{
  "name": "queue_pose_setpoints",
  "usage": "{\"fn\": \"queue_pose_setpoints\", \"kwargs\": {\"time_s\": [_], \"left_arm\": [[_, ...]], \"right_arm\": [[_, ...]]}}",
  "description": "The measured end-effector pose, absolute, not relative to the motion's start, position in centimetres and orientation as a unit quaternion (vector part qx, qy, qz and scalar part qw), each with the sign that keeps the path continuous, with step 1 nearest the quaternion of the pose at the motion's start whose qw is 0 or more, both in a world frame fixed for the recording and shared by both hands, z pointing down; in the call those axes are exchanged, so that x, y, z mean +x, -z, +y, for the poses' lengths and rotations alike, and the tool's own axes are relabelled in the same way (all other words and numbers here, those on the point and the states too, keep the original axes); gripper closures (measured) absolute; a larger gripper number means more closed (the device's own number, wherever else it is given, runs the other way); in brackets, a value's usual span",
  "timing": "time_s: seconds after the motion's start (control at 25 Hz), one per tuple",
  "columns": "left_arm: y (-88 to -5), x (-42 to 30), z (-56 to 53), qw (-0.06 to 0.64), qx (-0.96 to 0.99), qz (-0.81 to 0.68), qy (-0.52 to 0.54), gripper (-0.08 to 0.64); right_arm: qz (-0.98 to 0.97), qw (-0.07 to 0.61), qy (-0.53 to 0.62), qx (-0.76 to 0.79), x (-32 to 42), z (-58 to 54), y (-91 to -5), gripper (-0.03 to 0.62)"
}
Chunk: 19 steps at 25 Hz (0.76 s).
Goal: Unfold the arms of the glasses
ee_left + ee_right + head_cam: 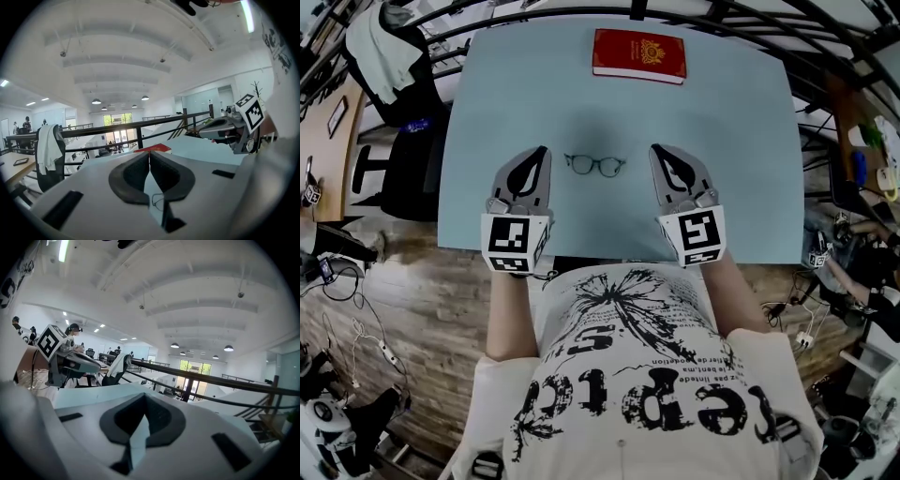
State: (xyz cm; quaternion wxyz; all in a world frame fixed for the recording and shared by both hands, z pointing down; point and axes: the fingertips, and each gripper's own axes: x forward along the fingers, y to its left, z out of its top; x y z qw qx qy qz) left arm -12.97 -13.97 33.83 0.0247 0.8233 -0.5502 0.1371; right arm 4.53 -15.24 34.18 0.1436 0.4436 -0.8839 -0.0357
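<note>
A pair of thin dark-rimmed glasses (pixel 595 165) lies on the pale blue table (pixel 525 94), midway between the two grippers and apart from both. My left gripper (pixel 543 153) hovers just left of them, its jaws shut with nothing between them. My right gripper (pixel 656 151) hovers just right of them, likewise shut and empty. In the left gripper view the closed jaw tips (pixel 149 153) point nearly level, and one lens of the glasses (pixel 158 201) shows through the slit below them. The right gripper view shows its tips (pixel 144 397) pressed together over the table. Whether the arms are folded is too small to tell.
A red book (pixel 639 55) lies at the table's far edge. Black railing bars (pixel 722 14) run beyond the table. A chair draped with white cloth (pixel 380 47) stands at the far left. The person's torso in a printed white shirt (pixel 628 375) is at the near edge.
</note>
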Motion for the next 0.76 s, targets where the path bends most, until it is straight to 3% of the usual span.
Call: {"fn": "queue_pose_setpoints", "kwargs": {"time_s": [0.76], "left_arm": [[-35.8, -13.3, -17.6, 0.05, 0.836, -0.527, -0.141, 0.538]], "right_arm": [[-0.875, 0.144, 0.013, 0.461, 4.4, -18.2, -35.2, 0.584]]}}
